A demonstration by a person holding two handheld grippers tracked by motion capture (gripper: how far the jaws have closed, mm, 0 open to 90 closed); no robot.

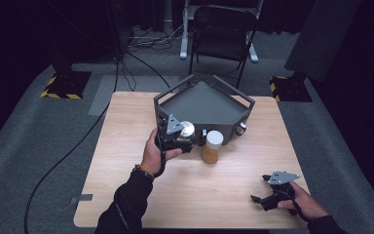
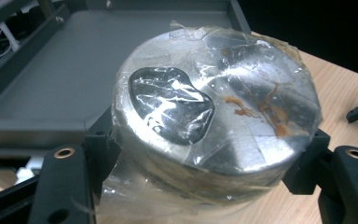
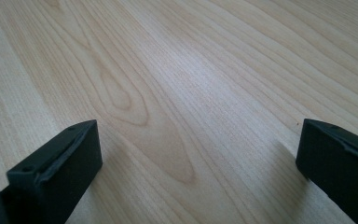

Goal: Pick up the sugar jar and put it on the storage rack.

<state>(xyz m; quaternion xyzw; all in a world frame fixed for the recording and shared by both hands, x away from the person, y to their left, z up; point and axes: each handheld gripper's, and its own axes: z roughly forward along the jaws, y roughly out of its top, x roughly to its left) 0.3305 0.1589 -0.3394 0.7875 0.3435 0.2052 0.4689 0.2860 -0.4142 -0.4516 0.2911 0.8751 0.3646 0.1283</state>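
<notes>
Pale wooden desk (image 1: 141,195) on grey carpet, dark room, folding chair (image 1: 222,30) behind. Left gripper (image 1: 182,138) clamps a tape-wrapped metal lid (image 2: 216,105) beside the grey tray (image 1: 202,105); the jar (image 1: 212,146) stands near. Right gripper (image 1: 259,193) rests, jaws apart. The tape blurs the lid's surface.

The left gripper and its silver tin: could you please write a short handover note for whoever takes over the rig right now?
Left gripper: shut on the silver tin, which is wrapped in clear film, held just in front of the grey tray.
Right gripper: open, nothing between its jaws, low over the wooden table at the near right.
Jar with a white lid: stands on the table beside the tin, in front of the tray.
Done: tin gripped.
Left: probably set the tin in the tray; the jar is untouched.
</notes>
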